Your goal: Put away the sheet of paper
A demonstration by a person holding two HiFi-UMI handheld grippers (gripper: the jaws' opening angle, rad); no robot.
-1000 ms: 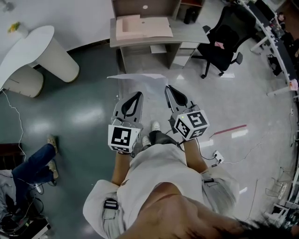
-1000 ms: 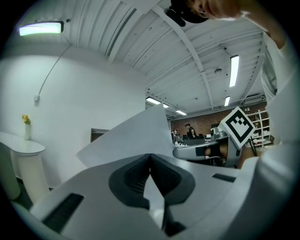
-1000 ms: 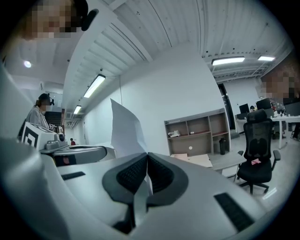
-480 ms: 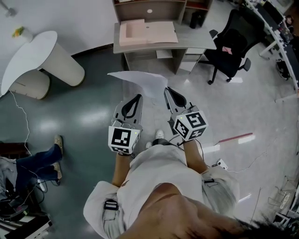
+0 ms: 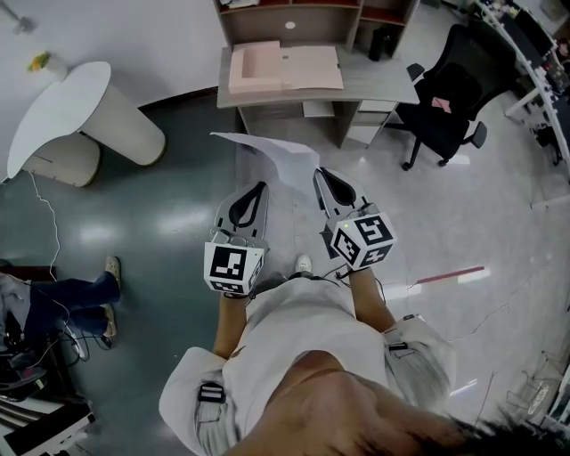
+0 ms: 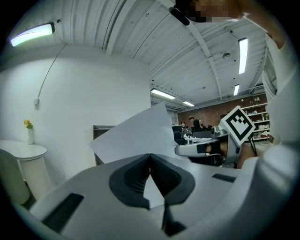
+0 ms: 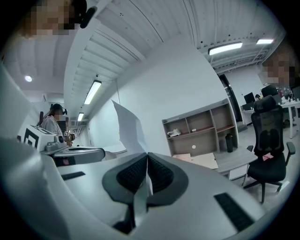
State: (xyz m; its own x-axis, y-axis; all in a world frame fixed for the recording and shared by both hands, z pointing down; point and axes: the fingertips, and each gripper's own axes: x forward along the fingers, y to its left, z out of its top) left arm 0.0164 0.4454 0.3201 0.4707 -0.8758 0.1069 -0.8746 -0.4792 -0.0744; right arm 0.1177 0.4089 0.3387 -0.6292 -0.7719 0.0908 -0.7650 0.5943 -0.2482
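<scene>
The step in hand looks like the carry: the sheet of paper [image 5: 270, 151] is in the air, out in front of the person and short of the near edge of the grey surface [image 5: 378, 82], not yet resting on anything. The right gripper [image 5: 319, 172] has it; in the right gripper view its fingers [image 7: 164, 176] are pressed together on one edge of the sheet, which rises from them and curls over to the left. The left gripper [image 5: 261, 185] travels just beside it, fingers [image 6: 131, 177] closed tip to tip, with the sheet showing beyond them and no clear sign that they pinch it. An open pink folder [image 5: 285, 69] lies on the left half of the surface, below a shelf unit [image 5: 294, 16], and is probably where the sheet belongs, though that is a guess. The next move calls for closing the remaining gap to the surface, levelling the floppy sheet so that its free corner does not fold under, and laying it flat before the right fingers let go. A black chair [image 5: 445, 98] stands off the right end, clear of the path.
</scene>
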